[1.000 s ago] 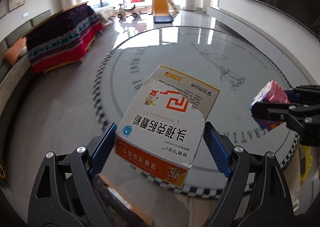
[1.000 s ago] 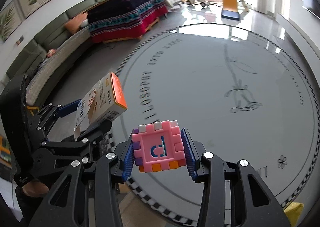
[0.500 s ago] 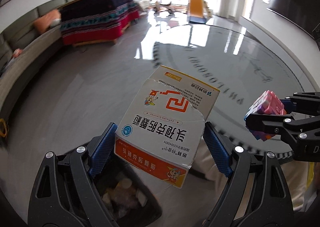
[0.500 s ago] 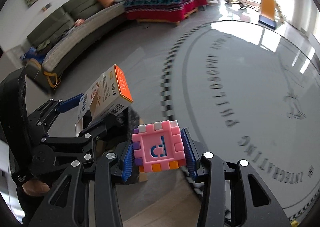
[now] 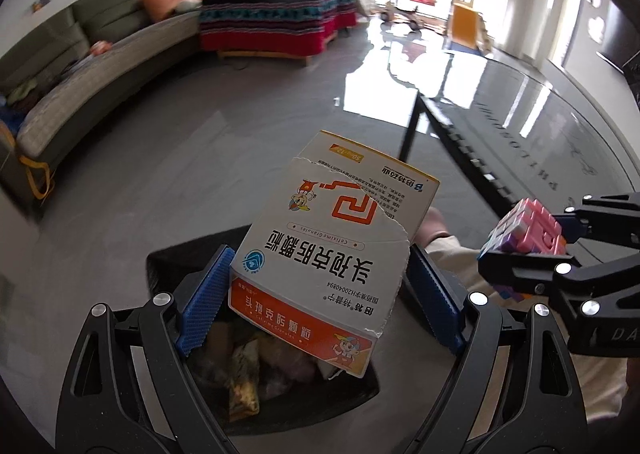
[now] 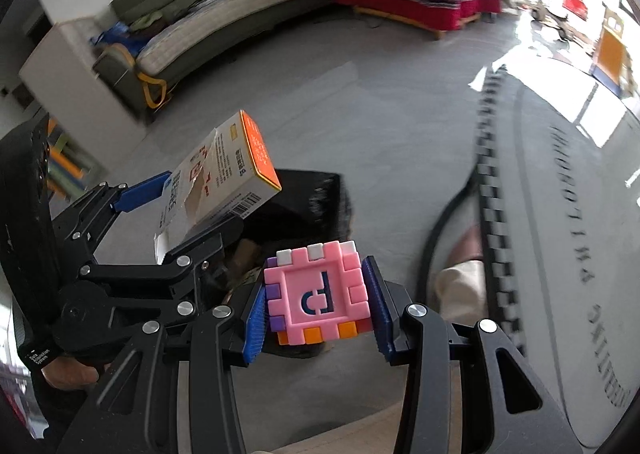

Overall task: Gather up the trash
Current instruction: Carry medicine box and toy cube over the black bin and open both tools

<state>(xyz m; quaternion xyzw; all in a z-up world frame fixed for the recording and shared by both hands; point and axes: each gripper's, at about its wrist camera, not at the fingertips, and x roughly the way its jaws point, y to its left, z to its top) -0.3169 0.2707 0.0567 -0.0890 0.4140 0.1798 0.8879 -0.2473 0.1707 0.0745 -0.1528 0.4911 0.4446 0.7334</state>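
My left gripper (image 5: 320, 294) is shut on a torn white and orange medicine box (image 5: 328, 242) and holds it over a black trash bin (image 5: 168, 258) with several pieces of rubbish inside. My right gripper (image 6: 318, 296) is shut on a pink foam puzzle cube (image 6: 318, 292). In the left wrist view that cube (image 5: 528, 226) hangs to the right of the bin. In the right wrist view the medicine box (image 6: 224, 182) and the left gripper (image 6: 192, 210) are at the left, above the bin (image 6: 316, 190).
A round glass table (image 5: 540, 126) with a checkered rim lies to the right. A green sofa (image 5: 92, 54) curves along the left wall, and a bench with a red striped cloth (image 5: 276, 22) stands behind. The person's leg (image 6: 460, 282) is beside the bin.
Both grippers have swung left, away from the round table, and now hang over the black bin. Each still holds its object.
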